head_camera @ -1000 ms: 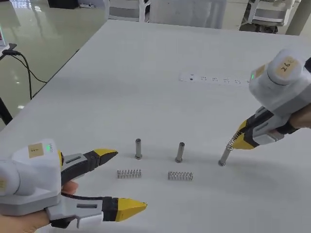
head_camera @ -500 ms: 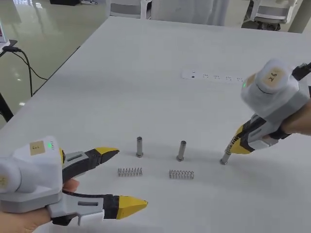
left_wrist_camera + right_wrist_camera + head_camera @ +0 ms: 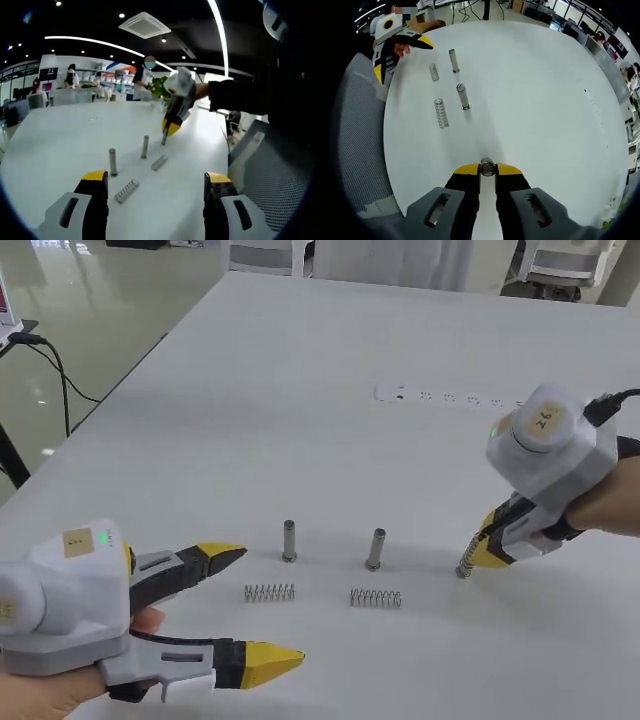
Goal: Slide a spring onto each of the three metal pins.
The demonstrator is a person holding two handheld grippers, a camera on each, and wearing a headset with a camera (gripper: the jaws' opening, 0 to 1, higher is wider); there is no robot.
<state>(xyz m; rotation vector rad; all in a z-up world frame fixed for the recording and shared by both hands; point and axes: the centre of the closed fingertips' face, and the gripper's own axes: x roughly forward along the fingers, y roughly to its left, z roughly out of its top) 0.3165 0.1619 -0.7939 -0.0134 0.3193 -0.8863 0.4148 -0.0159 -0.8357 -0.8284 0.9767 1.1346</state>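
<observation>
While right claw (image 3: 483, 552) pinches one spring (image 3: 469, 557): two springs (image 3: 269, 592) (image 3: 376, 597) loose, three pins (image 3: 289, 540) (image 3: 376, 548).

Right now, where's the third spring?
Head view, right side: the spring sits between the right gripper's jaws at the rightmost pin, right of the middle pin.

White table (image 3: 300, 440), power strip (image 3: 440, 397), black floor cable (image 3: 60, 390)

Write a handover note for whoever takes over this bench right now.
Grippers: right tongs shut on the held spring, apparently partway onto the right pin; left tongs open, holding nothing.
Things: left pin and middle pin stand bare; left spring and middle spring lie loose in front of them.
Done: no spring fully seated.
Left: seat the held spring, then the other two.
</observation>
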